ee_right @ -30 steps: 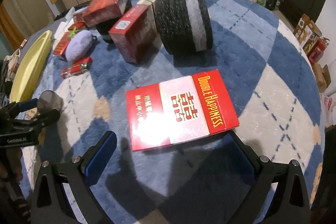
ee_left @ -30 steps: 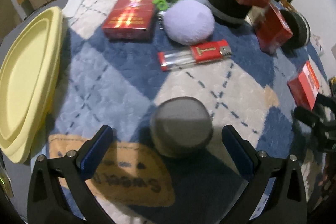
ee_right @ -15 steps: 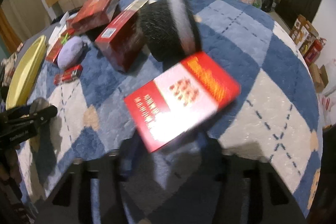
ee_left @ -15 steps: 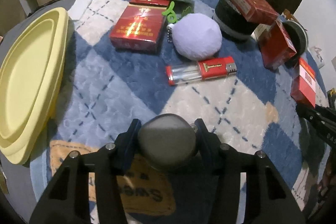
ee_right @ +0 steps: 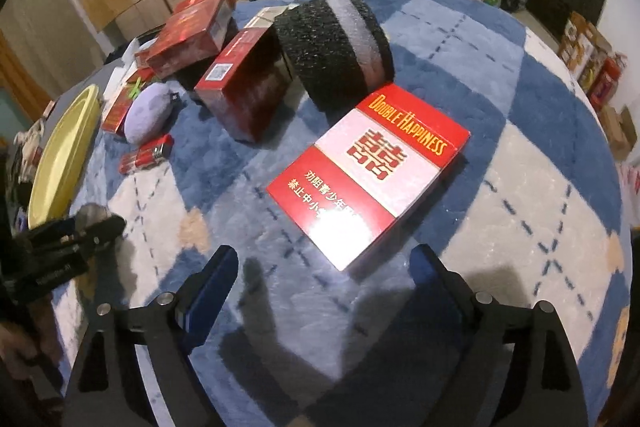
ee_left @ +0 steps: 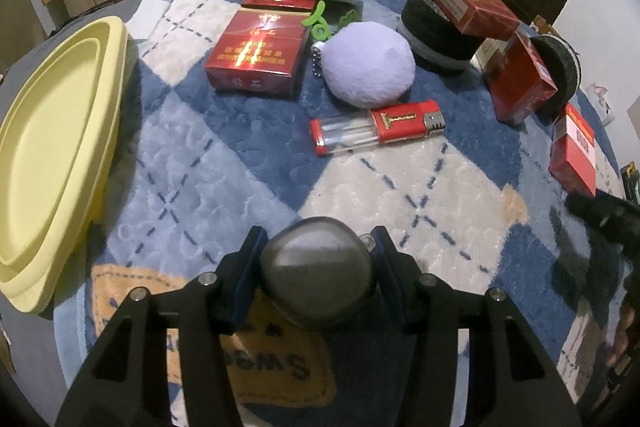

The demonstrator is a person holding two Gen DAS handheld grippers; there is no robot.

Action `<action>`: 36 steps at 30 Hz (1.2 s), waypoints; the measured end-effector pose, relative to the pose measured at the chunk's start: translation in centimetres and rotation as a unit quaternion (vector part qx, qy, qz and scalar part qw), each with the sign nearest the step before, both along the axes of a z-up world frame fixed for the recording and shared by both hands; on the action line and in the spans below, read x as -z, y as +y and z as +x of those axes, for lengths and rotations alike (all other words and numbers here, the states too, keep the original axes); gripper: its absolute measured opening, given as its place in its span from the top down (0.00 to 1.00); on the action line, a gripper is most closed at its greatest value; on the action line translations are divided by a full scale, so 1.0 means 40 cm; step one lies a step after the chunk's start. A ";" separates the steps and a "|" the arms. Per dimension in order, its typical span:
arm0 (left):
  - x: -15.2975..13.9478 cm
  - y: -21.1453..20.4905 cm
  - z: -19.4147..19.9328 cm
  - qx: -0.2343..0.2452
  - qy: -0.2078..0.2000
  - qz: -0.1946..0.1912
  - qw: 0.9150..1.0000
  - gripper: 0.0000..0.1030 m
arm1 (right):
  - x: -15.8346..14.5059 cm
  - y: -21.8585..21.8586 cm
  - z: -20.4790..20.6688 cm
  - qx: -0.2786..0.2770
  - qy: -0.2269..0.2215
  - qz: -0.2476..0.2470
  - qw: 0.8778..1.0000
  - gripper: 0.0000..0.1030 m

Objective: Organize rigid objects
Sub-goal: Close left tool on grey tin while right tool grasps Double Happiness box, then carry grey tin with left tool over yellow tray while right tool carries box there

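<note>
My left gripper [ee_left: 318,247] is shut on a smooth grey stone [ee_left: 316,271], held just above the checked blue-and-white rug [ee_left: 224,155]. The right wrist view shows that same stone [ee_right: 91,215] in the black jaws at the left edge. My right gripper [ee_right: 324,261] has its jaws opening. A flat red-and-white "Double Happiness" box [ee_right: 368,171] lies askew on the rug ahead of it. The box's near corner reaches between the blue pads [ee_right: 212,287], which do not press on it.
A yellow oval tray [ee_left: 52,147] sits at the rug's left edge. Beyond the stone lie a red lighter [ee_left: 376,131], a lilac plush ball [ee_left: 368,67], several red boxes [ee_left: 256,55] and two black foam rolls [ee_right: 336,51]. Cartons stand on the floor.
My left jaws closed on the grey stone and lifted it slightly. The right jaws closed on the red-and-white box, swung it, then spread again. The box now lies turned and farther away.
</note>
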State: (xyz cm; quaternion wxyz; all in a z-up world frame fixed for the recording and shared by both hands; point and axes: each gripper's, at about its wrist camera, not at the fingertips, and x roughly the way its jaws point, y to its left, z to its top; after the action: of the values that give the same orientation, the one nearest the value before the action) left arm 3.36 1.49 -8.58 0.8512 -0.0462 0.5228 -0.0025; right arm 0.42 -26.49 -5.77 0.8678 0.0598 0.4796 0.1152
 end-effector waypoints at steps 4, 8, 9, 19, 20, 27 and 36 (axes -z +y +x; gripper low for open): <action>0.001 -0.003 0.005 -0.003 -0.001 0.006 1.000 0.48 | -0.024 -0.037 0.022 0.075 -0.007 0.012 0.997 0.09; 0.001 -0.003 0.002 0.002 -0.002 0.011 1.000 0.48 | 0.005 -0.045 0.068 0.102 0.018 0.024 0.994 0.07; 0.001 -0.004 0.002 0.003 -0.003 0.011 1.000 0.48 | 0.007 -0.035 0.073 0.099 0.013 0.006 0.995 0.07; -0.018 0.003 -0.025 0.011 -0.027 0.009 1.000 0.48 | -0.017 -0.036 0.045 0.068 -0.019 -0.048 0.996 0.41; -0.020 0.006 -0.028 0.011 -0.027 0.005 1.000 0.48 | -0.025 -0.048 0.032 0.071 -0.019 -0.038 0.997 0.41; 0.004 -0.020 -0.046 0.031 -0.025 0.042 0.998 0.48 | 0.013 -0.059 0.010 0.055 -0.002 -0.057 0.997 0.42; -0.020 -0.009 -0.051 0.023 -0.022 0.031 0.999 0.49 | -0.012 -0.050 -0.004 0.055 -0.013 -0.068 0.996 0.42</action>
State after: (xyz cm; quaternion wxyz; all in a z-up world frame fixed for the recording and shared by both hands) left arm 1.32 1.12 -7.77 0.8635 -0.0077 0.5043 -0.0070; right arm 0.27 -28.49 -5.29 0.8810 0.0249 0.4711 0.0352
